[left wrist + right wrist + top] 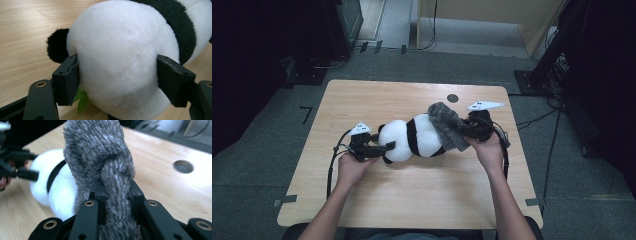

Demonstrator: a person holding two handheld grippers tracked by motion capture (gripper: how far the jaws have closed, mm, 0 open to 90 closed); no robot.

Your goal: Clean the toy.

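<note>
From the high view, I see the plush panda (414, 137) lying on its side near the middle of the wooden table (412, 200), its white head toward my left hand and its rounded body toward my right. My left gripper (384, 148) comes in from the left and has the panda's head between its jaws, with my left hand (352, 167) wrapped around the body of the tool just beside the toy. My right gripper (464, 131) sits at the panda's other end, and a shaggy grey cloth (448, 125) is draped over the toy's rear and runs into that gripper; my right hand (487, 147) holds the tool from below. A small dark round hole (452, 98) shows in the tabletop beyond the cloth. In the left gripper view, my two black jaws stand wide and press against either side of the panda's white head (117, 55), so I am gripping it; one black ear (57, 46) sticks out beside the left-hand jaw, a bit of green leaf (81, 100) peeks out under the head, and the black band of the body shows at the upper right. In the right gripper view, my jaws are pinched tight on a bunched fold of the grey cloth (100, 152), which rises up and spreads in front of the camera; behind it lies the panda (57, 187), and farther off at the left edge my left gripper (35, 176) reaches the toy
</note>
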